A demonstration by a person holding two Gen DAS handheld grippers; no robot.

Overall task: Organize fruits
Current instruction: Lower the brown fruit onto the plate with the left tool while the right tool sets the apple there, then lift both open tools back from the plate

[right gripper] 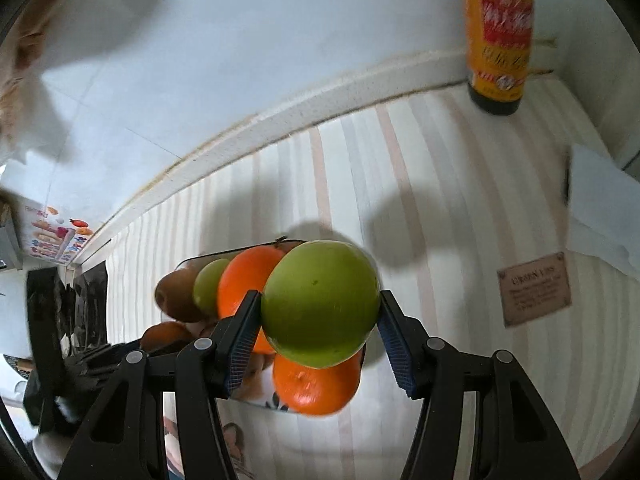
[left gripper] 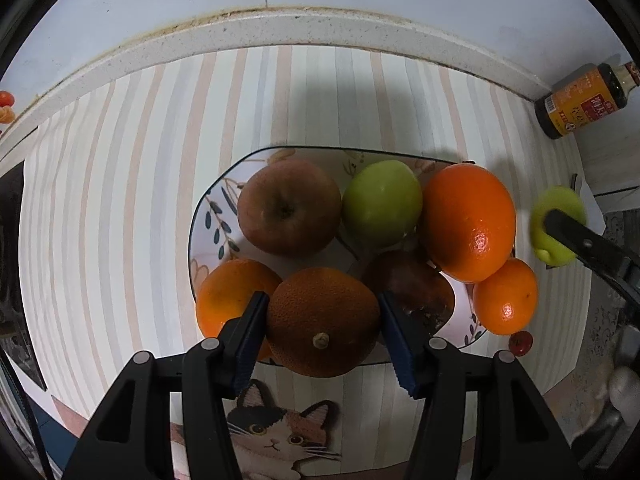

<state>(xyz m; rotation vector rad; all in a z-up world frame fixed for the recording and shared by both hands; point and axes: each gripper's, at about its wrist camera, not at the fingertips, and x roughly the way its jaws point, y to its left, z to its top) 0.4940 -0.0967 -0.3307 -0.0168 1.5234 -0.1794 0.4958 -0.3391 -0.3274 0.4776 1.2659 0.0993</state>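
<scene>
Plate [left gripper: 208,216] on striped desk [left gripper: 120,184] already crowded: brown apple [left gripper: 289,207], green apple [left gripper: 382,202], several oranges. Left gripper [left gripper: 322,326] jaws clamp dark orange [left gripper: 323,322] over plate's near edge. Right gripper [right gripper: 320,312] jaws hold second green apple [right gripper: 320,302] beside plate, not yet placed. Cherry tomato [left gripper: 520,342] left on desk.

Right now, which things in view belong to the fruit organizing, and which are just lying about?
Part of the job:
- plate of fruit
- dark orange in the left tool
- green apple in the right tool

Lying about:
- sauce bottle
- striped mat
- brown card
</scene>
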